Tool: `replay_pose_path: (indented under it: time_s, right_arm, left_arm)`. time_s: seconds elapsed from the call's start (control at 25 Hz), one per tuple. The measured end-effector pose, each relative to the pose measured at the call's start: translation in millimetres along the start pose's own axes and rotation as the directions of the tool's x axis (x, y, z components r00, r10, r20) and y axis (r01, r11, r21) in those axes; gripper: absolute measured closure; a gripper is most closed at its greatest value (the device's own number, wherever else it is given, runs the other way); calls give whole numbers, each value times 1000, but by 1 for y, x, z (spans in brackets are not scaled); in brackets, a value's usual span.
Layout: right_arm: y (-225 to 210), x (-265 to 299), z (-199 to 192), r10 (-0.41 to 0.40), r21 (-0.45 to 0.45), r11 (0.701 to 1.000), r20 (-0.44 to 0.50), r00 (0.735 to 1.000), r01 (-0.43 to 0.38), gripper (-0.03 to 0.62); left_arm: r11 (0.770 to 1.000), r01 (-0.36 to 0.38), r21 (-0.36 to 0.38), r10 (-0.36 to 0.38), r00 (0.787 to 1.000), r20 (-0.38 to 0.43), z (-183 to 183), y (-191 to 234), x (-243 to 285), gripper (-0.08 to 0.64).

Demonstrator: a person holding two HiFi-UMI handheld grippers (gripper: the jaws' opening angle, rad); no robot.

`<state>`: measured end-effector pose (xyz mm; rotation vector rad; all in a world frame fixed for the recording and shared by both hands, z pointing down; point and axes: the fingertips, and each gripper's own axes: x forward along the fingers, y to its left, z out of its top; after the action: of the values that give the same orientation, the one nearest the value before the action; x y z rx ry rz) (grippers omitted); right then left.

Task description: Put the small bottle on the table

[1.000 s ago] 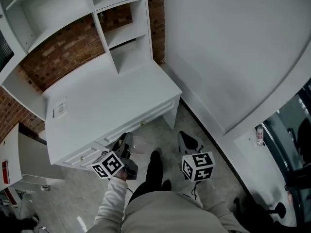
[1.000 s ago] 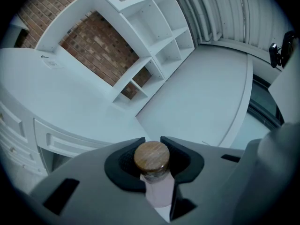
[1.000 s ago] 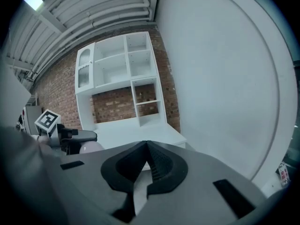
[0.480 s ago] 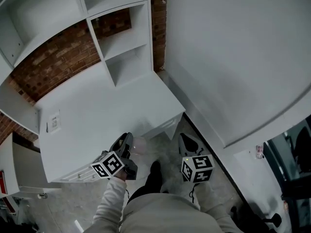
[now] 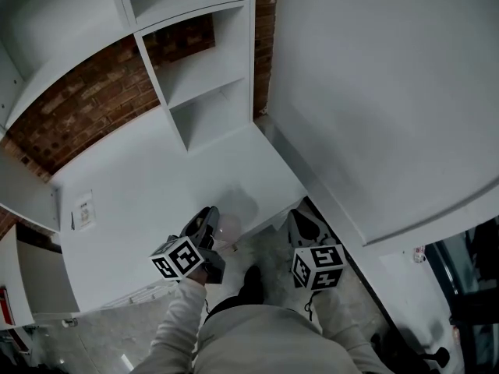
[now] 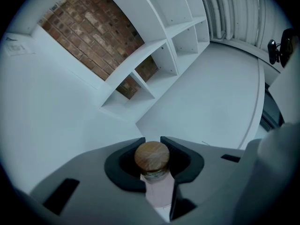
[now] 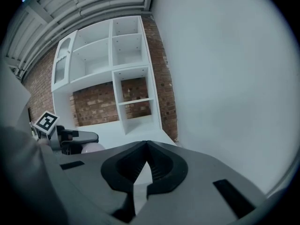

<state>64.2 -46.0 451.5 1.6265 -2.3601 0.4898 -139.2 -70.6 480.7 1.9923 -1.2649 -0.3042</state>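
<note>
Head view: table (image 5: pixel 132 185) is brought nearer vs 1 s ago; small bottle (image 6: pixel 153 182), clamped in left gripper (image 5: pixel 212 218), is now carried over its edge. Right gripper (image 7: pixel 146 149) is closed, nothing held. Set-down is judged imminent.

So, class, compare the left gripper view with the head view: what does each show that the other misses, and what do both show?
Only the left gripper view shows the round wooden stopper of the small pale pink bottle, clamped between the left hand-held gripper's jaws. Only the head view shows the person's light sleeve and the grey floor. Both show the bottle, the white table, white shelves and red brick wall.
</note>
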Motion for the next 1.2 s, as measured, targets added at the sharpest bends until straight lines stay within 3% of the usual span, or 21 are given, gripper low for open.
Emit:
replay_pose_path:
  time_s: [0.8, 1.2]
  right_arm:
    - [-6, 57, 27, -27, -20, 999, 7, 1000, 27, 565]
    - [-33, 85, 41, -27, -19, 999, 2, 1000, 27, 565]
  left_arm:
    - [999, 11, 53, -9, 999, -48, 33, 33, 65, 448]
    - [985, -23, 169, 39, 995, -90, 37, 46, 116, 449]
